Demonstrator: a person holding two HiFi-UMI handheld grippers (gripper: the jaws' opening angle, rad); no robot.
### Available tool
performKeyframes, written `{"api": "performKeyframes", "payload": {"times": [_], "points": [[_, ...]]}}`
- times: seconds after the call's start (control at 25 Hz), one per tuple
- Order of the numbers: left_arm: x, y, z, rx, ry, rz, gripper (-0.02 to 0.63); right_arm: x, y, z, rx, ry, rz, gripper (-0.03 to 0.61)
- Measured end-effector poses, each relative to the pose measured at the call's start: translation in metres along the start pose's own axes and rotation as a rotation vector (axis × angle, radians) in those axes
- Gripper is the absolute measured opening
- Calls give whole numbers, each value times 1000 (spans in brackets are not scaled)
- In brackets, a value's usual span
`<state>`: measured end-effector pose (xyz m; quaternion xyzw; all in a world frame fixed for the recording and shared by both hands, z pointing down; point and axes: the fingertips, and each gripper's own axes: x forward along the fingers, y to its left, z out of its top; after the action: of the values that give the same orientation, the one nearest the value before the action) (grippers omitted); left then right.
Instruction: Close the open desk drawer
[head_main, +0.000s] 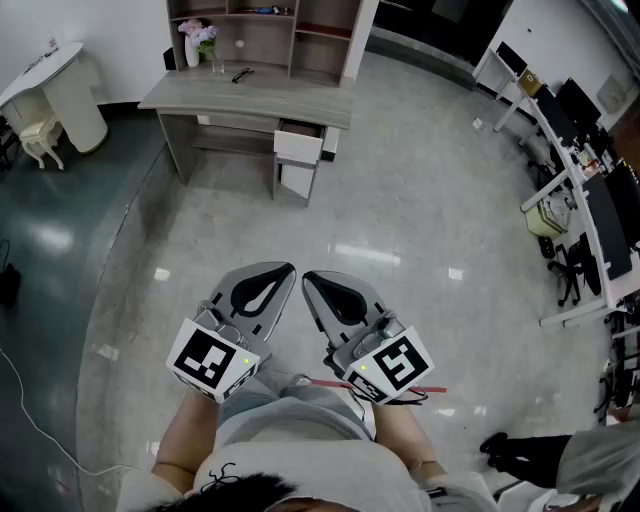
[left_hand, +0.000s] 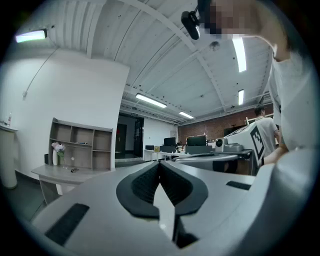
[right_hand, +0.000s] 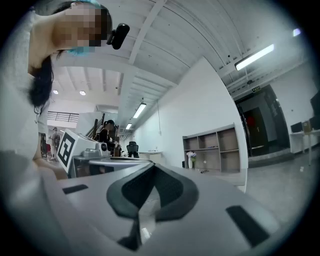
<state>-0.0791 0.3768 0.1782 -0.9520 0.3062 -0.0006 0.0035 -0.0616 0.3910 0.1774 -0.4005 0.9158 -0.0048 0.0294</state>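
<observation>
glossy grey flooring is spreading across a big office, with a white round table (head_main: 62, 88) standing far left. next along, a grey desk (head_main: 250, 96) is sitting at the far wall, and its open drawer (head_main: 298, 147) is jutting out at the desk's right end, white front facing the person, well apart from both tools. the left gripper (head_main: 284, 272) is hovering low near the body, jaws pressed together on nothing; the right gripper (head_main: 309, 280) beside it is likewise pinched closed and empty. the drawer is likely sliding stiffly but lightly on runners, so a flat push on the middle of its front is probably suiting better than any pinch.
</observation>
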Motion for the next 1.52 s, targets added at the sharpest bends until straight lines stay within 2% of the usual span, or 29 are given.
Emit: {"api": "performKeyframes", "payload": {"times": [0.6,0.96,1.2,1.52], "points": [[21,-23,0,17,-1,2,11,-24,-15,0,-1,-15,7,8],[34,-19,-13,3,2,43,11,-34,-33,-13,16,-4,21,8],[57,16,-22,-23,14,13,11,0,-58,-17,37,-1,9,8],[97,101,-22,-17,14,-54,11,80,-105,-19,24,-1,-55,8]]}}
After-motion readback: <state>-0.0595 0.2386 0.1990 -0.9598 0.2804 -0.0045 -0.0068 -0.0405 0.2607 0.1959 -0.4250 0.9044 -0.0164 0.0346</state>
